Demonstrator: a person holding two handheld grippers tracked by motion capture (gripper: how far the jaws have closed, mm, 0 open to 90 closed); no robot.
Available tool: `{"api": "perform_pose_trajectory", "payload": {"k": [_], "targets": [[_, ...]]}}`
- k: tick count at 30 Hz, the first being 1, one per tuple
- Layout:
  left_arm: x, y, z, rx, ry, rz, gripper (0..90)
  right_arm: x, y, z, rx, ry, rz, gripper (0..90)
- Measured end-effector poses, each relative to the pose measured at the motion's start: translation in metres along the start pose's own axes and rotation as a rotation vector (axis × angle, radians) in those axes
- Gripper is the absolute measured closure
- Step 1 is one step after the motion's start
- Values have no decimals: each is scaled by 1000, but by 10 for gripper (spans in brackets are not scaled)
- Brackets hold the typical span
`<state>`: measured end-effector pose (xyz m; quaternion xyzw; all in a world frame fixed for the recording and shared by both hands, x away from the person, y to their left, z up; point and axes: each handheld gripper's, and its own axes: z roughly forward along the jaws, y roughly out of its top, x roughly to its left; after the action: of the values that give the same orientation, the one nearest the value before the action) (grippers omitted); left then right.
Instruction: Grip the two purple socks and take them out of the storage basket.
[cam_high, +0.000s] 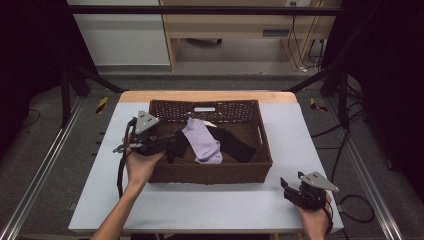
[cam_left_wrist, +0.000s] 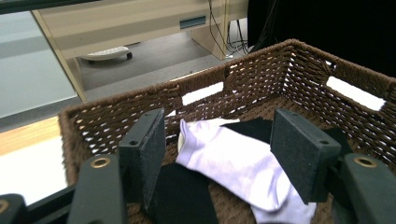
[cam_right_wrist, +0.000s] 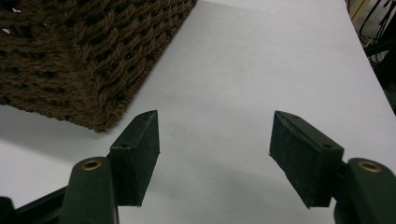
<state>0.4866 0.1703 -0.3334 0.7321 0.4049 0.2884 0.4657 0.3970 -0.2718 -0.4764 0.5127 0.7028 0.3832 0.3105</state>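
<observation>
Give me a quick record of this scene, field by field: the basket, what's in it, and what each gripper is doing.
basket: brown wicker, on the white table
contents: lilac sock lying over black socks
left gripper: jaws open, over the basket's left end, nothing between the pads
right gripper: jaws open, over bare table right of the basket, holding nothing

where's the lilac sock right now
In the high view the lilac fabric sock lies mid-basket in the brown woven wicker basket, overlapping black fabric socks, just right of the left gripper.

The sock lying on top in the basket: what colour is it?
Pale lilac. The sock shows best in the left gripper view, lying over black socks.
</observation>
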Motion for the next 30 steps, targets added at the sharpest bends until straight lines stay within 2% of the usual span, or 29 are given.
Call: {"api": "perform_pose_trajectory", "payload": {"k": [3, 5, 9, 17, 22, 24, 30], "targets": [[-1, 4, 12, -1, 5, 9, 367, -1, 0, -1, -1, 1, 7, 333], [-1, 6, 20, 3, -11, 4, 379, -1, 0, 0, 2, 0, 10, 333], [1, 8, 35, 35, -25, -7, 393, -1, 0, 0, 2, 1, 6, 333], [5, 8, 63, 69, 4, 1, 403, 0, 0, 1, 6, 1, 4, 333], [5, 4, 80, 106, 8, 11, 421, 0, 0, 1, 7, 2, 8, 333], [4, 2, 86, 117, 8, 2, 424, 0, -1, 1, 7, 2, 7, 332], [3, -3, 107, 191, -7, -10, 445, 0, 0, 2, 10, 5, 1, 332]]}}
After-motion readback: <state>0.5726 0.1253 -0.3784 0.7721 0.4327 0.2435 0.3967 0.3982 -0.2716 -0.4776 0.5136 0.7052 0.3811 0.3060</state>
